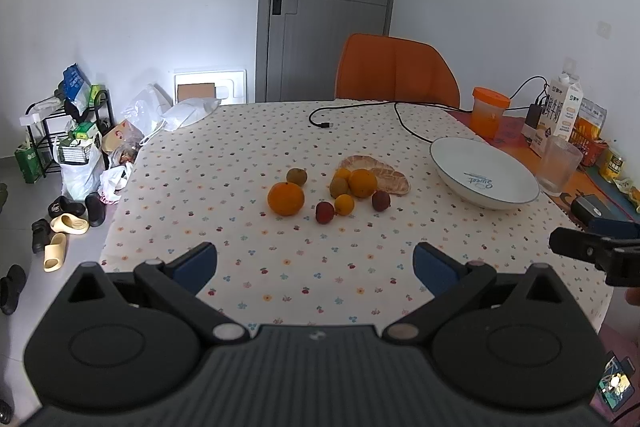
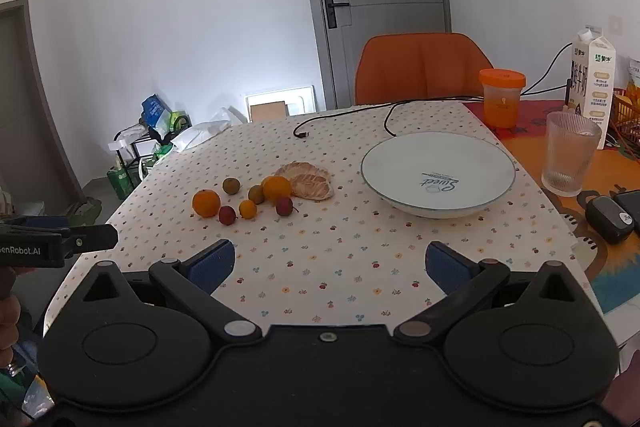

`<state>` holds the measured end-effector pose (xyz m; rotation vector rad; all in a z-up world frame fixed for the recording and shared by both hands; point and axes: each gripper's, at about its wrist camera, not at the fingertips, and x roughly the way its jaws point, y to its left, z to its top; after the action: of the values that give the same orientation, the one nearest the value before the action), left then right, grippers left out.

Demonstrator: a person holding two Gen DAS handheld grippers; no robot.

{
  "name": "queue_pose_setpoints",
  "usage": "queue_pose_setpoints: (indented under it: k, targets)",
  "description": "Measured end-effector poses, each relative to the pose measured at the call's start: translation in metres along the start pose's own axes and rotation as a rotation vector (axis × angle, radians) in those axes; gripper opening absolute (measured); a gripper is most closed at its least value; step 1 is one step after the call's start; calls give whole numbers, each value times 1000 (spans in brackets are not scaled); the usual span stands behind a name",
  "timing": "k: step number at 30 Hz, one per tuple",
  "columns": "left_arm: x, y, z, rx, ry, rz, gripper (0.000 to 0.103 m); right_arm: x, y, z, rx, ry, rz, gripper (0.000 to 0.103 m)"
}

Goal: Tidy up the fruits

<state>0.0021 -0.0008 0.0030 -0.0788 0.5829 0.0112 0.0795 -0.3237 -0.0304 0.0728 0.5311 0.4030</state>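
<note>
Fruits lie grouped on the patterned tablecloth: a large orange [image 1: 285,198] [image 2: 206,203], a second orange [image 1: 362,182] [image 2: 277,188], a small orange fruit [image 1: 344,204] [image 2: 247,209], two red fruits [image 1: 324,212] [image 1: 381,200], two brown-green fruits [image 1: 296,176] [image 1: 339,186], and peeled pomelo segments [image 1: 380,173] [image 2: 310,179]. An empty white plate [image 1: 484,173] [image 2: 437,173] sits to their right. My left gripper [image 1: 315,267] is open and empty, short of the fruits. My right gripper [image 2: 329,265] is open and empty, short of the plate and fruits.
A ribbed glass [image 2: 571,159], an orange-lidded cup [image 2: 502,98], a milk carton [image 2: 593,87] and black devices [image 2: 609,219] stand right of the plate. A black cable [image 1: 360,115] lies at the back. An orange chair [image 1: 396,71] stands behind the table. Bags and shoes clutter the floor at left.
</note>
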Motion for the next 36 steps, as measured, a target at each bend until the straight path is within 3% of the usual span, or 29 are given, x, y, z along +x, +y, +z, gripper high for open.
queue_pose_setpoints:
  k: [36]
  targets:
    - [-2,3,-1,-1,1,4,103,0,-2,-1,6,1,2,103]
